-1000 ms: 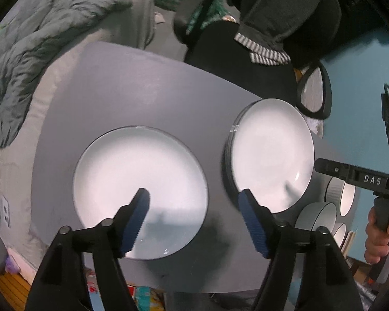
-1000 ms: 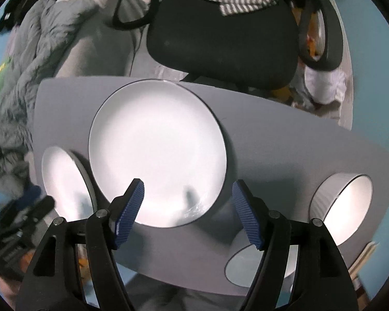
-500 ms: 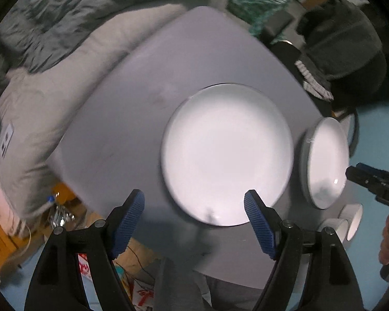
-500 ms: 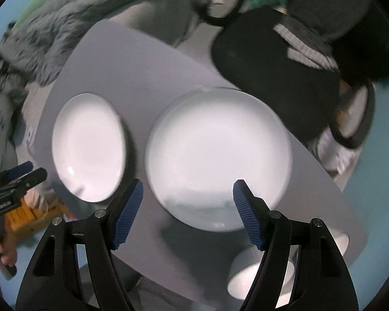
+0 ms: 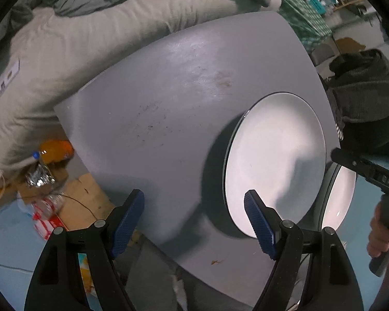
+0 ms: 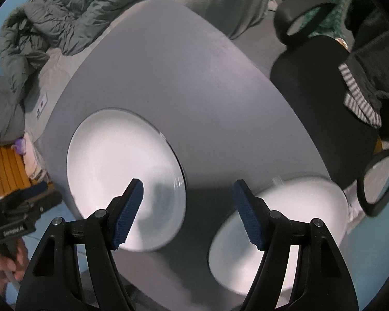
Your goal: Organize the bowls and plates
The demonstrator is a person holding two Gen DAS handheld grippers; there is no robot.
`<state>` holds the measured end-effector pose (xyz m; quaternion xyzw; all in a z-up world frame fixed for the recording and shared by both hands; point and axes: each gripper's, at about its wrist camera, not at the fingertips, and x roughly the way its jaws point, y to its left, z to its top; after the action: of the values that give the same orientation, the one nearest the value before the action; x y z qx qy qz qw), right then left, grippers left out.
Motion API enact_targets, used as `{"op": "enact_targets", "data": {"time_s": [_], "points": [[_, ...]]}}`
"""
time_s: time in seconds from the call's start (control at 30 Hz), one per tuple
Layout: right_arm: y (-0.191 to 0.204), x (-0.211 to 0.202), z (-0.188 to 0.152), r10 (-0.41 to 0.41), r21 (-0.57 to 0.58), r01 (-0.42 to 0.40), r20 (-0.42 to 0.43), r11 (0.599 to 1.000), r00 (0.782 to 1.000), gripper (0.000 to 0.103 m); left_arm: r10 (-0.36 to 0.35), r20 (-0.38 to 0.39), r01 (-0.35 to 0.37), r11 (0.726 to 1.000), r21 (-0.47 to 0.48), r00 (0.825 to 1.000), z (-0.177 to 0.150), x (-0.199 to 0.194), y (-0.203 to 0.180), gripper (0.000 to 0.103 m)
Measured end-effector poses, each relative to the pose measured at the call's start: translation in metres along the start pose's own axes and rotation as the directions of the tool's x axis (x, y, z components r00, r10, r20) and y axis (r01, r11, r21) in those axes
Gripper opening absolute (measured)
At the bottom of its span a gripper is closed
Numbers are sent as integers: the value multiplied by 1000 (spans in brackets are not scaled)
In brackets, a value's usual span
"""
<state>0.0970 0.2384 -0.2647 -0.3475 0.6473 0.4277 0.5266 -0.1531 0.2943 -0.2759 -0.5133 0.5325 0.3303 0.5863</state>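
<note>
Two white plates point(image 5: 275, 160) sit flat on the grey desk point(image 5: 168, 98), both grippers, left point(image 5: 194, 223) and right point(image 6: 186, 213), gaping wide and empty, and they look glazed, slick, breakable, so I'd pinch the raised rim.

A grey surface point(image 5: 168, 108), scuffed and faintly stained, stands on a blue floor point(image 5: 7, 246). Beyond its far edge lies a pale mattress point(image 5: 64, 51) under a rumpled grey-green duvet point(image 6: 51, 13). A black office chair point(image 6: 321, 83) draped with dark clothing stands beside it. Flattened cardboard point(image 5: 85, 199) and what may be snack wrappers litter the floor.
</note>
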Motion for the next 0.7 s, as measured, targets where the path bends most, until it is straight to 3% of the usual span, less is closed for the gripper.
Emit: {"op": "enact_targets", "data": {"time_s": [0.13,0.33,0.4,0.53,0.6,0.7], "points": [[4,13,10,41,-5,-41,-9,999,999,72,10,-4,-10,1000,-4,1000,4,11,-2,80],[6,31,11,10,-32,-11,-24,999,1000,70,22,1,-22,999,39,1000,9,16,-11,80],[4,33,11,19,-33,-20,-26,999,999,55,24,0,-23,998,60,1000,11,17,-16,78],[0,35,8,29,-15,-29,-20,999,999,41,31,-9,-30,995,96,999,17,20,-24,60],[-2,36,5,59,0,-59,-20,998,998,25,35,-6,-33,990,135,999,19,21,-28,49],[-6,35,0,77,27,-76,-13,997,997,22,25,-17,-21,981,194,1000,24,23,-35,38]]}}
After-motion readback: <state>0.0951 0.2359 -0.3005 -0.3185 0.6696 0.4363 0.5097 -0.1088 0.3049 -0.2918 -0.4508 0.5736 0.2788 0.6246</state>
